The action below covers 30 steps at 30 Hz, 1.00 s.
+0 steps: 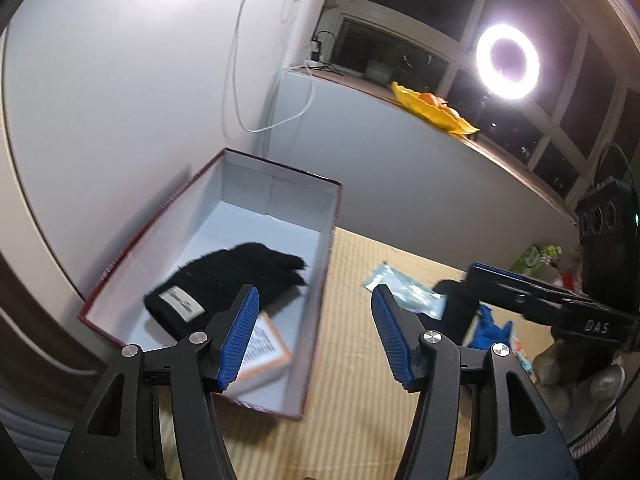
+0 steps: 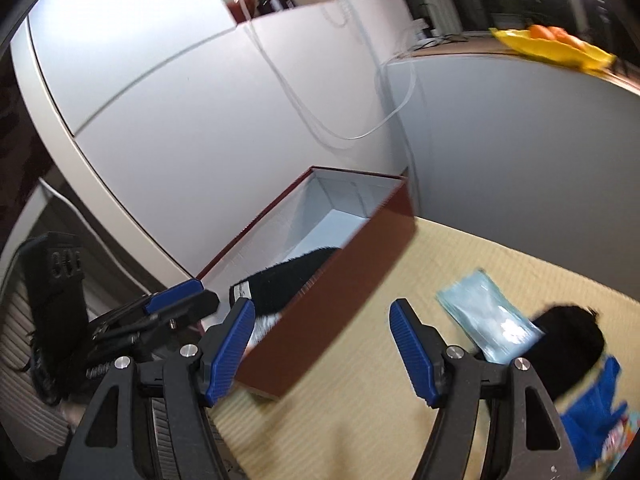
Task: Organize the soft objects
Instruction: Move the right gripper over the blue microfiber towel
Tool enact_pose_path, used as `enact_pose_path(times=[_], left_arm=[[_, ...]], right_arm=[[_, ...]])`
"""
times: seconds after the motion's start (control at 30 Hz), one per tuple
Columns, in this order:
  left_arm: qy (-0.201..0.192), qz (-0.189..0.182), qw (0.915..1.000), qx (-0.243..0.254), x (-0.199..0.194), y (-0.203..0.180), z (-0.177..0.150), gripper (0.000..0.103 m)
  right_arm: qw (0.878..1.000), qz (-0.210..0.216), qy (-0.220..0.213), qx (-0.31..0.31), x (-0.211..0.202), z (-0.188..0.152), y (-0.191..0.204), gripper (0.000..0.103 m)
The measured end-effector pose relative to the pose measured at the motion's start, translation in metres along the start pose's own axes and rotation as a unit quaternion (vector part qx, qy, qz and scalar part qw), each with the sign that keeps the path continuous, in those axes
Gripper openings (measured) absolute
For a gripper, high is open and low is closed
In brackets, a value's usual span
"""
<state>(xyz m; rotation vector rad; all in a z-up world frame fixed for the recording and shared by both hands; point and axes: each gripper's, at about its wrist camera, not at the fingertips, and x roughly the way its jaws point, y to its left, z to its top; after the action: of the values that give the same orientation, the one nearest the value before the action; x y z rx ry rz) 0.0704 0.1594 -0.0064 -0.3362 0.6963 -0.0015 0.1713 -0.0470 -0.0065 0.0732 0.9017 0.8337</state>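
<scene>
Soft objects are sitting partly sorted: one black knit glove (image 1: 224, 288) is lying inside the red box (image 1: 132, 240), while a second black piece (image 2: 568, 340), a blue cloth (image 2: 592, 408) and a pale plastic packet (image 2: 484, 316) are waiting on the mat to the right of the box. You are holding both the left gripper (image 1: 316, 332) and the right gripper (image 2: 322, 344) with jaws spread and nothing between them. Reaching for the black piece, you are risking pinching the packet overlapping it, or clipping the box wall.
</scene>
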Motion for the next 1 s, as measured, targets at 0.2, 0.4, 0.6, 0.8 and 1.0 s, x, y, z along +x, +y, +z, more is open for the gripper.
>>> enact_pose_path(times=[0.2, 0.4, 0.6, 0.8, 1.0], left_arm=[[0.009, -0.030, 0.9995, 0.003, -0.004, -0.021, -0.013, 0.058], [0.027, -0.059, 0.9978, 0.011, 0.007, -0.051, -0.029, 0.058], [0.065, -0.091, 0.9935, 0.023, 0.031, -0.095, -0.055, 0.058], [0.113, -0.111, 0.9869, 0.033, 0.058, -0.133, -0.083, 0.058], [0.160, -0.120, 0.9792, 0.030, 0.087, -0.162, -0.110, 0.058]], right_arm=[[0.999, -0.027, -0.027, 0.027, -0.065, -0.030, -0.042, 0.067], [0.995, -0.062, -0.042, 0.071, -0.115, -0.055, -0.095, 0.075], [0.989, -0.097, -0.028, 0.106, -0.136, -0.071, -0.144, 0.076], [0.989, -0.112, 0.023, 0.092, -0.123, -0.078, -0.171, 0.076], [0.987, -0.102, 0.082, 0.089, -0.097, -0.082, -0.195, 0.076]])
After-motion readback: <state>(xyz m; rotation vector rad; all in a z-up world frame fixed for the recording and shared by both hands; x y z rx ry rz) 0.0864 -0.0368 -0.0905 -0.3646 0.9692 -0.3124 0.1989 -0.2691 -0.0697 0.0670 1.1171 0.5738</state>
